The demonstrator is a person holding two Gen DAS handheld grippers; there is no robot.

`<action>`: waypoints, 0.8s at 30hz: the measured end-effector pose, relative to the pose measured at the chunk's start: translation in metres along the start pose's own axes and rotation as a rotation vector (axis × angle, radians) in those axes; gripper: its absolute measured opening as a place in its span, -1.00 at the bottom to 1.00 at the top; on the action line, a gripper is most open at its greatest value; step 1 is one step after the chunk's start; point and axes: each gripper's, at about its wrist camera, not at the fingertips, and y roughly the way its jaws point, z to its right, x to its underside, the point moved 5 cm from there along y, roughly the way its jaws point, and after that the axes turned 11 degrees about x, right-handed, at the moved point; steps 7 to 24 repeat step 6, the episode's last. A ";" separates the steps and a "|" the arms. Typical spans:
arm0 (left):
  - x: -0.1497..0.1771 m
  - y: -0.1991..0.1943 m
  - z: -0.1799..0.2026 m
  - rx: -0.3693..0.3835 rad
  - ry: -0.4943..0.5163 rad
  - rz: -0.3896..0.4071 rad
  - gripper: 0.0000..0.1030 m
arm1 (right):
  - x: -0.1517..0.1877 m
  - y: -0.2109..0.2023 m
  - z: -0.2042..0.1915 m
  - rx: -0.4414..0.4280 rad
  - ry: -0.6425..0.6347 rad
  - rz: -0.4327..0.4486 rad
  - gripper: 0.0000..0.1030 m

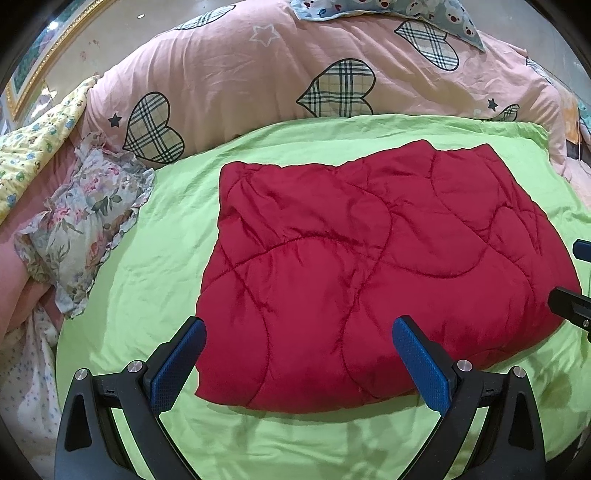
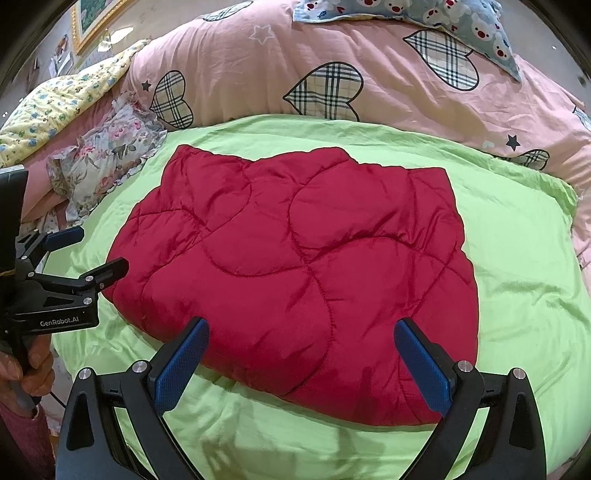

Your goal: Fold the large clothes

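Left wrist view: nearest the lens was my left gripper (image 1: 299,325), blue pads (image 1: 421,365) spread wide, nothing pinched btw them. Just past the tips lay the red quilted garment (image 1: 369,258), folded into a thick rough rectangle, flat on the green sheet (image 1: 147,266). Its near edge sat btw my two fingers, but I couldn't tell if the pads touched the fabric. At the right edge of this view the tips of my right gripper (image 1: 576,277) poked in, close to the garment's right side. Left of the sheet sat a floral pillow (image 1: 85,221), w/ a yellow printed blanket (image 1: 37,147) beyond it. Behind everything ran the pink heart-print quilt (image 1: 277,66).

Right wrist view: closest was my right gripper (image 2: 301,326), pads parted wide, holding nothing. The red garment's near right part lay btw the fingers on the green sheet. At far left my left gripper showed side-on, fingers apart, the lower tip just beside the garment's left edge; my left hand (image 2: 33,365) wrapped its handle. A blue bear-print pillow (image 2: 443,18) lay on the pink quilt at the top.
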 end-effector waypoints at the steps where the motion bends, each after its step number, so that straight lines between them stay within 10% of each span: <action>1: 0.000 -0.001 0.001 -0.003 0.003 0.002 0.98 | 0.000 -0.001 0.001 0.000 0.001 0.001 0.96; 24: 0.001 -0.003 0.001 0.001 -0.003 0.006 0.98 | 0.000 0.000 0.001 -0.002 0.001 0.000 0.96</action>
